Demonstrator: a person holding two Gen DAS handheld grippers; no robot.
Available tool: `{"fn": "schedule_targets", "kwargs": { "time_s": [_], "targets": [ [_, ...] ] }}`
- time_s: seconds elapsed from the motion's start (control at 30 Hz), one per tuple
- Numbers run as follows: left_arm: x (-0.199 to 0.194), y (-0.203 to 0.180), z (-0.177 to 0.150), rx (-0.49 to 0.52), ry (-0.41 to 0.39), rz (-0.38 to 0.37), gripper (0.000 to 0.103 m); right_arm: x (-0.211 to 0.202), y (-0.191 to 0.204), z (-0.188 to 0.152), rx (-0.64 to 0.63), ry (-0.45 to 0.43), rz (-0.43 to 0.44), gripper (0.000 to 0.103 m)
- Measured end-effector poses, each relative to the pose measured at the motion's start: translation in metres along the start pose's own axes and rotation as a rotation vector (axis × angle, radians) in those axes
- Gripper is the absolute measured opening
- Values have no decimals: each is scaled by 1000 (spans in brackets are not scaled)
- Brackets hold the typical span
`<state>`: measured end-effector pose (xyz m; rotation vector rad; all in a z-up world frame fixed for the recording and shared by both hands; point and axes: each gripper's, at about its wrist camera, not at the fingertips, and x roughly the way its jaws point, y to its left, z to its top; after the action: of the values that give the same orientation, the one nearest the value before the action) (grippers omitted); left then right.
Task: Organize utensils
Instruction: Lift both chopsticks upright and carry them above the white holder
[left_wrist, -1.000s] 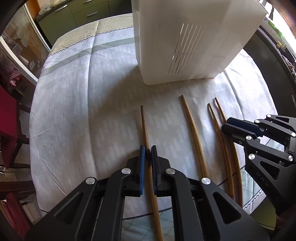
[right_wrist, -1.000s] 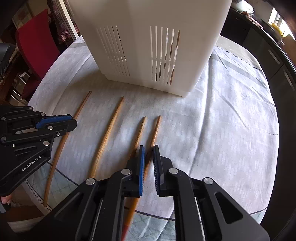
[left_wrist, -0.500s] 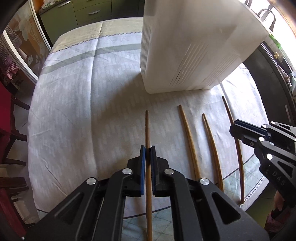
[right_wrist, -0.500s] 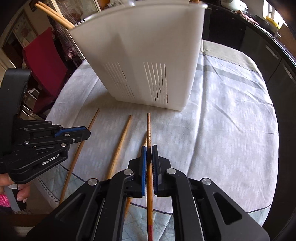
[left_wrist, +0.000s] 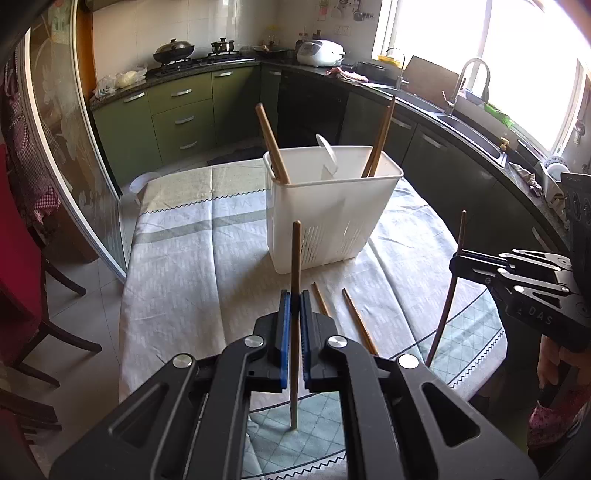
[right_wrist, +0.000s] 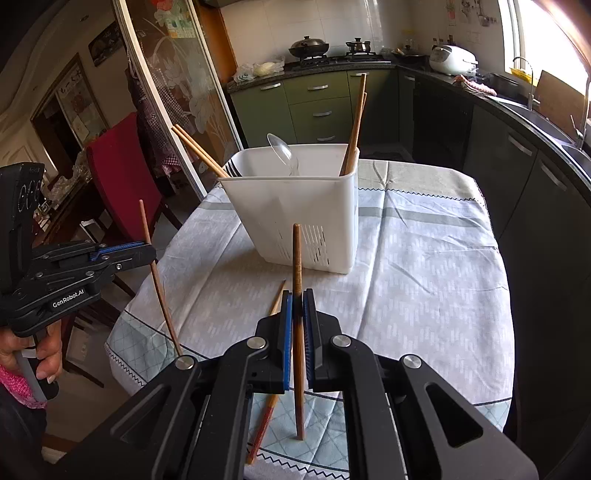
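Observation:
My left gripper (left_wrist: 294, 306) is shut on a brown chopstick (left_wrist: 295, 266) and holds it upright above the table. My right gripper (right_wrist: 297, 306) is shut on another chopstick (right_wrist: 297, 258), also upright. Each gripper shows in the other view, the right gripper (left_wrist: 458, 258) at right and the left gripper (right_wrist: 149, 249) at left. The white slotted utensil holder (left_wrist: 328, 218) stands ahead on the tablecloth with chopsticks (left_wrist: 271, 146) and a spoon (right_wrist: 282, 153) in it. Two chopsticks (left_wrist: 356, 319) lie on the cloth in front of it.
The round table (left_wrist: 184, 266) has a pale patterned cloth. A red chair (right_wrist: 118, 173) stands at its left. Green kitchen cabinets (left_wrist: 177, 118) and a dark counter with a sink (left_wrist: 465, 125) run behind and to the right.
Both grippers closed on chopsticks that lay on the cloth, lifted them and tilted up, so the chopsticks now stand upright. The holder looks farther away.

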<state>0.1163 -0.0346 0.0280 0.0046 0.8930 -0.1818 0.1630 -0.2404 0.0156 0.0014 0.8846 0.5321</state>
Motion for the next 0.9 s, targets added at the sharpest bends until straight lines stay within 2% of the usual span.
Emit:
{"fn": "schedule_targets", "kwargs": {
  "time_s": [0.3,0.9],
  "targets": [
    [-19,-5,-10,17,-30,-18,5,-26,13,-8,-24,-38,10,7],
    [-27,-6,-6,32,-66,-31,5,-28,17,-7,-37,-52,13,7]
  ]
}}
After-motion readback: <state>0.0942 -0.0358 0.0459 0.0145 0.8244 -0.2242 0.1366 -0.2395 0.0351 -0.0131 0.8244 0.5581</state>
